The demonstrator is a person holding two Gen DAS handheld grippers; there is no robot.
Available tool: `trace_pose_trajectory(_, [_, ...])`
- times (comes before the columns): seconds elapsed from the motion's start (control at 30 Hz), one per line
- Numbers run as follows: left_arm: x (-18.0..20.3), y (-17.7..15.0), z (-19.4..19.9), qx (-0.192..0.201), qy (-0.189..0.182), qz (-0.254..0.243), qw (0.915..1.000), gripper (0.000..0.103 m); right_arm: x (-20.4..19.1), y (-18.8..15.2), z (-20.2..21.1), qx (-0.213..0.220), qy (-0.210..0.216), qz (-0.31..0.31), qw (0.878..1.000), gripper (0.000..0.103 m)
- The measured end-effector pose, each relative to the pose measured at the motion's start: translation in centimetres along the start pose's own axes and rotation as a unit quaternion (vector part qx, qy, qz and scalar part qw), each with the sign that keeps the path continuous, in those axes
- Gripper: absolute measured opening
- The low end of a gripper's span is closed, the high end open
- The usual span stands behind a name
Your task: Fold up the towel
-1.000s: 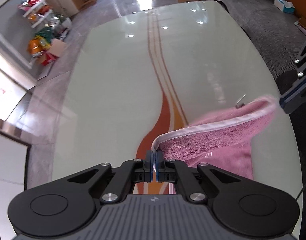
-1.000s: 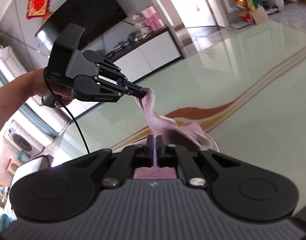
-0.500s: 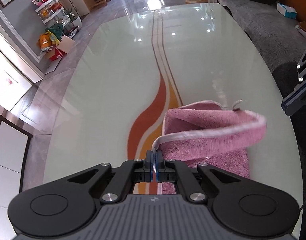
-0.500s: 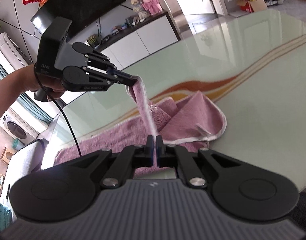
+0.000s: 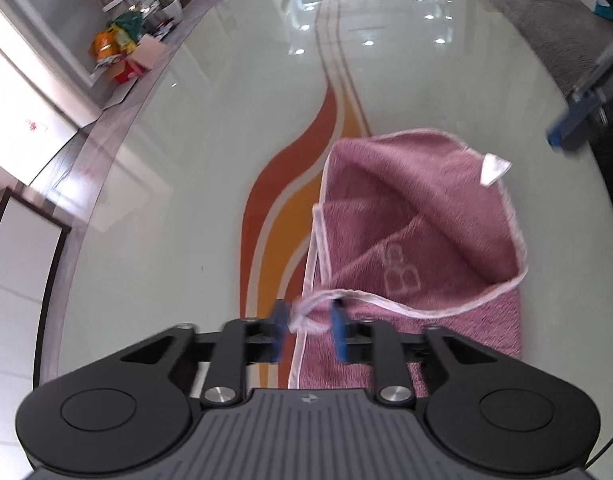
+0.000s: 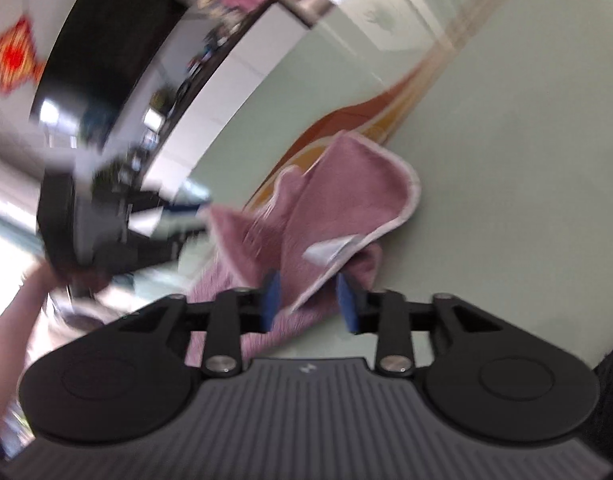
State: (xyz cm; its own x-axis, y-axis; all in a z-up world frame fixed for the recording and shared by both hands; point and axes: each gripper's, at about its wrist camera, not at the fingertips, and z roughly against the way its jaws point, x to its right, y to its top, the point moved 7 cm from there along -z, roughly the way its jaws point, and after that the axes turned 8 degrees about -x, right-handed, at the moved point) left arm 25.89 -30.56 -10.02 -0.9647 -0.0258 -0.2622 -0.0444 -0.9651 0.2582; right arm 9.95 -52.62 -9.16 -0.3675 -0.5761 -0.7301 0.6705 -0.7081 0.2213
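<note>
One fold looks nearly done. The pink towel (image 5: pixel 422 216) lies on the right side of the glass table (image 5: pixel 194 184), doubled over but puffy, with its top layer not flat yet. The left gripper (image 5: pixel 308 330) has just been opening, and a white-edged corner sits loose between its spread fingers. The right gripper (image 6: pixel 310 298) has opened too, with a corner slipping out. Smoothing and maybe another fold are left.

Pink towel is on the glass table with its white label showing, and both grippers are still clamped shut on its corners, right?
Not quite. Both grippers have just been opening: in the left wrist view the left gripper stands apart around the pink towel hem, and the right gripper likewise in its own view. The glass table and white label are right.
</note>
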Motion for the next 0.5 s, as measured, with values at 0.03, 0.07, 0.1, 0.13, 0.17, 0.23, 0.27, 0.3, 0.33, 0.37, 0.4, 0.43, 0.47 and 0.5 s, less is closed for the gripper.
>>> trace_pose_trajectory(0.03, [0.0, -0.4, 0.0, 0.003, 0.001, 0.01, 1.0, 0.046, 0.6, 0.7, -0.1, -0.001, 0.002, -0.012, 1.0, 0.033])
trace_pose_trajectory(0.07, [-0.1, -0.8, 0.0, 0.006, 0.001, 0.02, 0.9998, 0.049, 1.2, 1.5, -0.3, -0.004, 0.003, -0.025, 1.0, 0.033])
trace_pose_trajectory(0.1, [-0.2, -1.2, 0.2, 0.01, 0.002, 0.03, 0.9995, 0.055, 1.7, 1.9, -0.5, -0.007, 0.003, -0.032, 0.999, 0.033])
trace_pose_trajectory(0.13, [-0.3, -1.5, 0.4, 0.016, 0.006, 0.04, 0.9991, 0.061, 2.3, 2.5, -0.8, -0.013, 0.004, -0.043, 0.999, 0.033])
trace_pose_trajectory(0.17, [-0.3, -1.7, 0.6, 0.022, 0.009, 0.048, 0.9986, 0.063, 2.7, 2.7, -1.1, -0.017, 0.002, -0.051, 0.999, 0.035])
trace_pose_trajectory(0.23, [-0.4, -2.8, 1.5, 0.034, 0.017, 0.069, 0.9969, 0.072, 3.7, 3.3, -1.7, -0.025, -0.003, -0.066, 0.997, 0.036])
trace_pose_trajectory(0.27, [-0.4, -3.2, 1.9, 0.039, 0.021, 0.075, 0.9962, 0.072, 4.0, 3.3, -2.0, -0.03, -0.004, -0.074, 0.997, 0.036])
trace_pose_trajectory(0.3, [-0.2, -3.5, 2.5, 0.048, 0.022, 0.083, 0.9951, 0.072, 4.4, 3.3, -2.2, -0.032, -0.004, -0.081, 0.996, 0.036])
trace_pose_trajectory(0.33, [0.4, -3.7, 3.3, 0.063, 0.02, 0.094, 0.9934, 0.072, 4.7, 3.4, -2.5, -0.035, -0.003, -0.089, 0.995, 0.037])
trace_pose_trajectory(0.37, [1.3, -3.6, 4.1, 0.078, 0.014, 0.096, 0.9922, 0.072, 5.0, 3.4, -2.7, -0.037, -0.002, -0.096, 0.995, 0.037])
trace_pose_trajectory(0.4, [2.7, -3.2, 4.9, 0.095, 0.005, 0.087, 0.9916, 0.072, 5.3, 3.3, -3.0, -0.039, -0.001, -0.105, 0.994, 0.037])
trace_pose_trajectory(0.43, [4.1, -2.8, 5.6, 0.112, -0.004, 0.079, 0.9906, 0.072, 5.7, 3.3, -3.3, -0.043, 0.002, -0.114, 0.993, 0.037])
trace_pose_trajectory(0.47, [5.7, -2.3, 6.1, 0.125, -0.013, 0.065, 0.9899, 0.072, 6.0, 3.3, -3.6, -0.048, 0.006, -0.124, 0.991, 0.037])
trace_pose_trajectory(0.5, [7.6, -1.5, 6.0, 0.135, -0.023, 0.044, 0.9897, 0.072, 6.3, 3.4, -3.9, -0.051, 0.009, -0.131, 0.99, 0.037])
